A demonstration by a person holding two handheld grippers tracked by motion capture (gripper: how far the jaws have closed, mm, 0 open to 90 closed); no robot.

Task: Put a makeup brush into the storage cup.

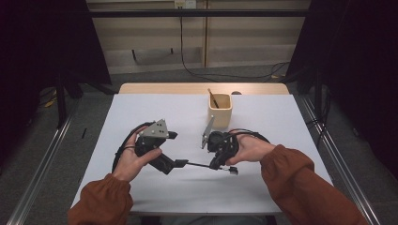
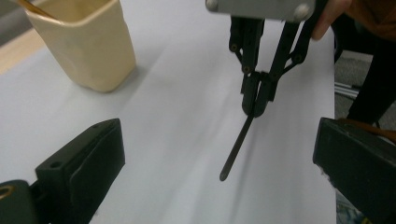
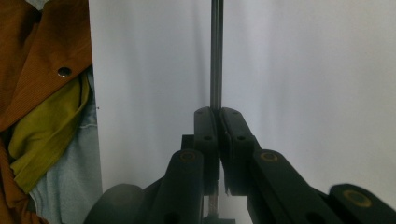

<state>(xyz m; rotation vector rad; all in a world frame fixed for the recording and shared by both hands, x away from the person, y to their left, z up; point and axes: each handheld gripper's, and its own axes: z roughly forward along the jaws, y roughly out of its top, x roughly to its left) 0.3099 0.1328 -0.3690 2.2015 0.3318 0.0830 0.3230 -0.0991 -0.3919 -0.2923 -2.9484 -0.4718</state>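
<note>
A thin dark stick (image 1: 199, 164) is held level just above the white table (image 1: 141, 108), pointing left. My right gripper (image 1: 215, 165) is shut on one end of it. In the right gripper view the stick (image 3: 215, 56) runs straight up from the closed right gripper (image 3: 217, 116). My left gripper (image 1: 178, 149) is open, with the stick's free end near its lower jaw. The left gripper view has the two black jaws of the left gripper (image 2: 219, 140) wide apart and the stick (image 2: 236, 149) between them, clamped by the right gripper (image 2: 254, 100). A beige cup (image 1: 220, 111) behind holds another stick (image 1: 213, 97).
The beige cup (image 2: 88, 42) stands at the upper left of the left gripper view. The person's orange sleeve (image 3: 42, 51) and clothing lie along the table's near edge. Metal rails (image 1: 328, 140) flank the table on both sides.
</note>
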